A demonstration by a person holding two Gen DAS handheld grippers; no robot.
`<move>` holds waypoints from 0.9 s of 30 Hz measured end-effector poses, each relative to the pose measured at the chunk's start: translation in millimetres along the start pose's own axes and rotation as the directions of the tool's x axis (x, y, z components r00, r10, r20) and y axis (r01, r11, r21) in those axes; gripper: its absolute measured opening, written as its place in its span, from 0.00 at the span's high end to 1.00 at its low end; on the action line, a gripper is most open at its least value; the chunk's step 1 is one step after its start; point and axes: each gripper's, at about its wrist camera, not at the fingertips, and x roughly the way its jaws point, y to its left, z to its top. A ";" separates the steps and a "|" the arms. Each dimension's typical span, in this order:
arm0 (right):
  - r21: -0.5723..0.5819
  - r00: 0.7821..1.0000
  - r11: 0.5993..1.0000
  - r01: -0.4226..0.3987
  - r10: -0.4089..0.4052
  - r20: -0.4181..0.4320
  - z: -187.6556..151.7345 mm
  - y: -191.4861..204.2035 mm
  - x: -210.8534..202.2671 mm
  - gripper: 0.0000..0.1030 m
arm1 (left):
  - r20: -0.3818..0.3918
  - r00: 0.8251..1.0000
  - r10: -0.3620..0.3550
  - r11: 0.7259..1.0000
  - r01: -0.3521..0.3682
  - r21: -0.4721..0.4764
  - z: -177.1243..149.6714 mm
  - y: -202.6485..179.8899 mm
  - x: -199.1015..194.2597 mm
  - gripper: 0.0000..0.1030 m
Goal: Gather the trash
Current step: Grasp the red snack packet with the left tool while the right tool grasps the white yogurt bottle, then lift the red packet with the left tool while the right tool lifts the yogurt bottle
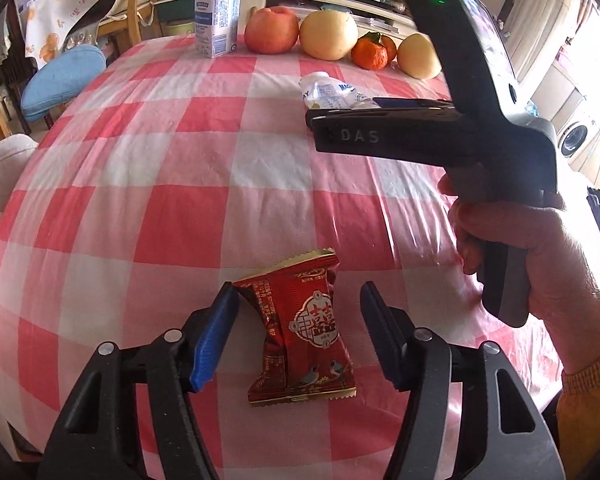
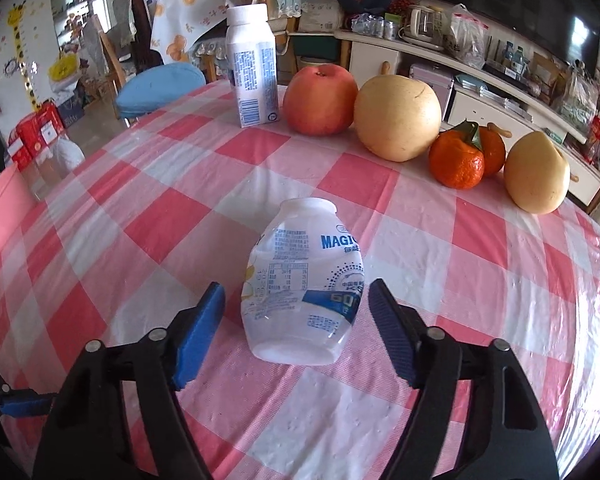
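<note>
One red snack wrapper [image 1: 300, 332] between the left gripper [image 1: 298, 316] jaws — apart, one fallen empty bottle [image 2: 304, 284] between the right gripper [image 2: 296, 312] jaws — apart, one upright bottle [image 2: 252, 68], five fruits

Left tool [image 1: 300, 312] straddles a red candy wrapper [image 1: 300, 336] on the checkered counter [image 1: 148, 168]; its blue left pad touches the wrapper's corner.

Black tool [image 1: 298, 332] with blue pads [image 1: 214, 340] (silver rivets), mustard knit sleeve [image 1: 588, 412].
</note>
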 end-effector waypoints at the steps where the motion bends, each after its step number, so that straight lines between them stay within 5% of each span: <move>1: -0.004 1.000 1.000 0.010 -0.010 -0.006 0.0 0.9 1.6 0.40 | 0.000 1.000 0.003 1.000 -0.003 0.004 0.6 -0.1 0.5 0.40; 7: 0.008 1.000 1.000 0.027 -0.027 -0.016 -1.8 -2.1 3.7 0.41 | 0.009 1.000 0.013 1.000 -0.013 0.013 1.0 2.1 0.0 0.51; 27: 0.022 1.000 0.999 0.031 -0.031 -0.001 -8.9 -0.2 -9.1 0.41 | 0.017 1.000 -0.015 0.999 0.014 0.037 1.5 9.4 -0.3 0.57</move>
